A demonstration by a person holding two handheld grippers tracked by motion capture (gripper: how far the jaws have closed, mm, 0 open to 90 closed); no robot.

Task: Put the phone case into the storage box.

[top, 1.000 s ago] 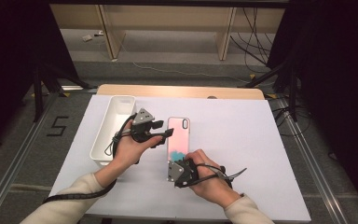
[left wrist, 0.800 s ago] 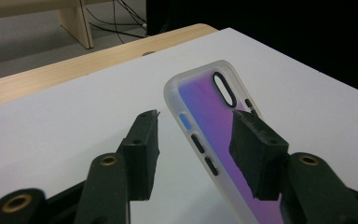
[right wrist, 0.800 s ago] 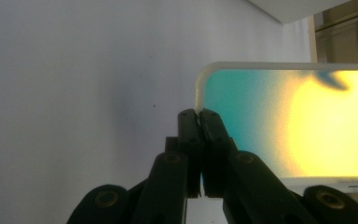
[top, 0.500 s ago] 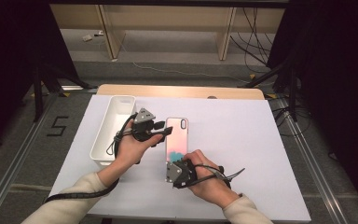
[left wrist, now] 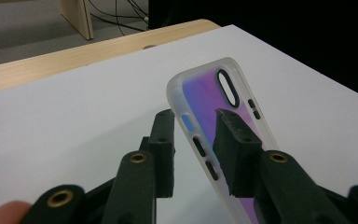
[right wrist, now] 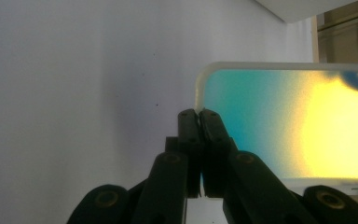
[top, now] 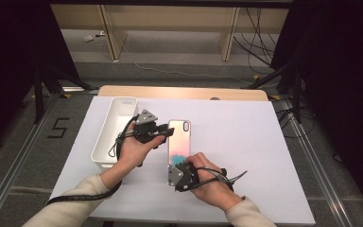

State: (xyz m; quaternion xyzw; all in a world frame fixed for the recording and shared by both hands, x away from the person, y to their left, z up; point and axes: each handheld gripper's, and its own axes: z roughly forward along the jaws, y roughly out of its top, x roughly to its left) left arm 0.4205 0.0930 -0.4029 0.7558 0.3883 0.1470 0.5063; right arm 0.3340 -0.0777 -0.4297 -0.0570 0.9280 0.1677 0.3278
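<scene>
From above, a person at a white-covered desk point(top: 274, 156) works a translucent, iridescent pink-to-teal phone case point(top: 179, 142) with two tools. The right hand-held gripper point(top: 174, 166) is clamped on the case's near end, while the left hand-held gripper point(top: 166, 134) straddles its left edge near the camera cutout. A long white plastic bin point(top: 115, 130) stands just left of the hands with nothing visible inside, so the case appears secured but not yet put anywhere.

Along the left hand-held gripper point(left wrist: 196, 130), the jaws have just been closing with the case's frosted rim point(left wrist: 193, 135) between them; a gap shows beside the outer jaw, so the pads do not press yet. The case tilts up off the sheet.

Along the right hand-held gripper point(right wrist: 199, 114), both jaws meet tightly on the thin edge of the case point(right wrist: 284, 126), whose inside glows teal and yellow.

Beyond the desk's wooden back edge point(top: 184, 92) lie a grey floor, pale wooden legs, loose cables and black curtains.
</scene>
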